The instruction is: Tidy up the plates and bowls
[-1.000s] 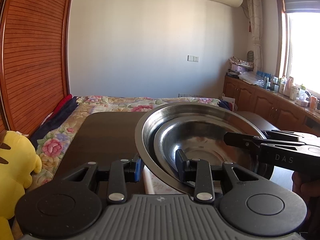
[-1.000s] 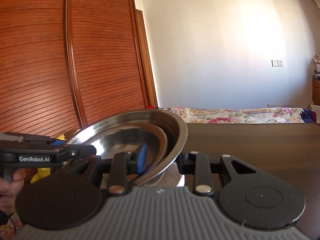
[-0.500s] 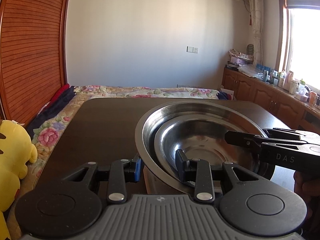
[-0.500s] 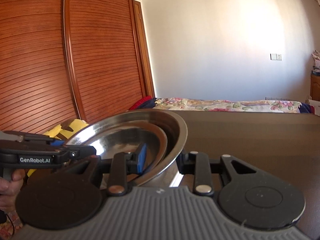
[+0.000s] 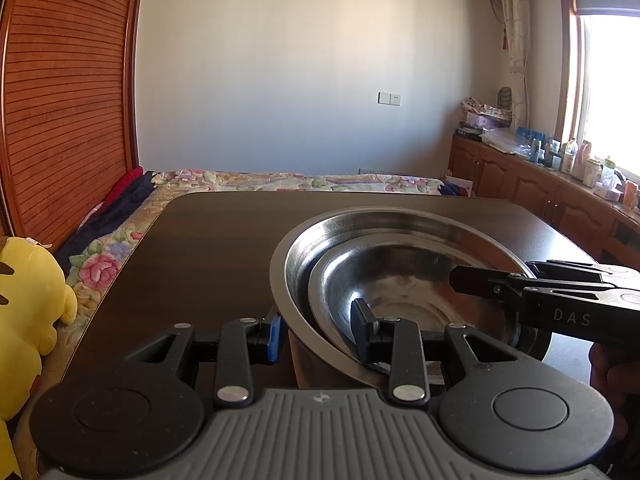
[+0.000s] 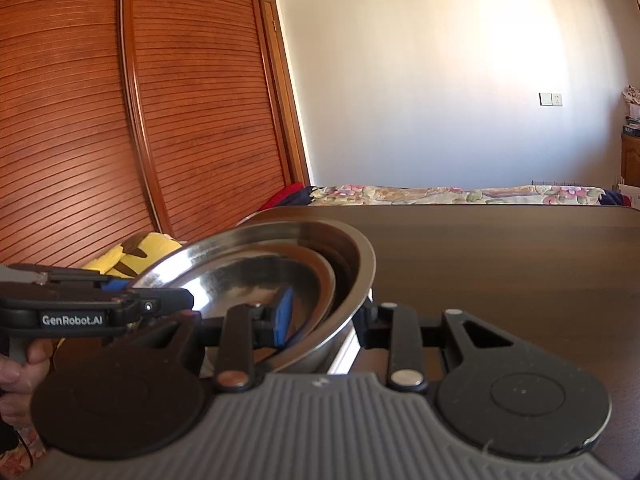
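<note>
A large steel bowl (image 5: 344, 220) holds a smaller steel bowl (image 5: 400, 284) nested inside it. Both are held over the dark wooden table (image 5: 208, 248). My left gripper (image 5: 318, 332) is shut on the near rims of the nested bowls, one finger outside, one inside. My right gripper (image 6: 326, 316) is shut on the rims from the opposite side; its blue pad (image 6: 285, 312) sits inside the bowls (image 6: 256, 276). The right gripper also shows in the left wrist view (image 5: 472, 284), and the left gripper in the right wrist view (image 6: 176, 300). The bowls tilt slightly.
A bed with a floral cover (image 5: 288, 180) lies beyond the table's far edge. A yellow plush toy (image 5: 24, 300) sits left of the table. Wooden slatted wardrobe doors (image 6: 120, 120) stand at the left. Cabinets with bottles (image 5: 560, 188) line the right wall.
Both grippers have carried the nested bowls forward and downward over the table; more tabletop now shows around the bowls. The grips have not changed.
</note>
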{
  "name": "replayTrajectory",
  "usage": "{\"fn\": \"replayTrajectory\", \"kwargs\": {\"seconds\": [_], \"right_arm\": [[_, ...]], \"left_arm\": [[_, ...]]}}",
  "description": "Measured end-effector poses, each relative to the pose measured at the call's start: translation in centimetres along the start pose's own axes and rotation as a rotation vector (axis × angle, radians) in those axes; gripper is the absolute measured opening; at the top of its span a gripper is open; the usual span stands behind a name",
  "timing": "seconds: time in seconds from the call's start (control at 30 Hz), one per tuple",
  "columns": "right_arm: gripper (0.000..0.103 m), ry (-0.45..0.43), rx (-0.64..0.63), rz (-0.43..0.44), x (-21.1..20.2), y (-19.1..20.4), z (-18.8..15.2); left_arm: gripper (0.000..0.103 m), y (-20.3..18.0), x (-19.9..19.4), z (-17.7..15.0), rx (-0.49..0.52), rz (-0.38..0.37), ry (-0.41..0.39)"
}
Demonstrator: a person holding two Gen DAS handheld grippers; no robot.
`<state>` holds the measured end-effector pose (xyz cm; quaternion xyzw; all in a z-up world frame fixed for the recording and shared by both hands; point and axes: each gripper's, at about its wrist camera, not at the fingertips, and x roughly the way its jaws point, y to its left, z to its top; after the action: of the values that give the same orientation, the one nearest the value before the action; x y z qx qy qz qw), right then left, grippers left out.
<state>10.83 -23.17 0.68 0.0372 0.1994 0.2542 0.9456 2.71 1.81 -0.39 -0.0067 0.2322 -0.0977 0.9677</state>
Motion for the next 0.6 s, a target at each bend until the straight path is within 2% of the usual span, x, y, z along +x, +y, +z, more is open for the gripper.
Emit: {"fn": "replayTrajectory", "kwargs": {"seconds": [0.23,0.27,0.33,0.4,0.47,0.6], "right_arm": [[0.036,0.001,0.001,0.004,0.2,0.1,0.0],[0.037,0.001,-0.002,0.003,0.2,0.2,0.0],[0.053,-0.006,-0.007,-0.008,0.1,0.2,0.0],[0.062,-0.016,-0.005,-0.013,-0.2,0.1,0.1],[0.068,-0.024,-0.003,-0.02,-0.5,0.1,0.2],[0.08,-0.047,-0.016,-0.048,-1.3,0.0,0.4]], "left_arm": [[0.036,-0.1,-0.3,0.0,-0.005,0.016,-0.006],[0.039,-0.1,-0.3,0.1,-0.006,0.021,-0.006],[0.045,-0.1,-0.5,0.1,-0.008,0.026,-0.012],[0.055,-0.1,-0.7,0.2,-0.011,0.029,-0.022],[0.072,-0.1,-1.1,0.3,-0.016,0.033,-0.037],[0.082,-0.4,-1.7,0.7,-0.001,0.059,-0.058]]}}
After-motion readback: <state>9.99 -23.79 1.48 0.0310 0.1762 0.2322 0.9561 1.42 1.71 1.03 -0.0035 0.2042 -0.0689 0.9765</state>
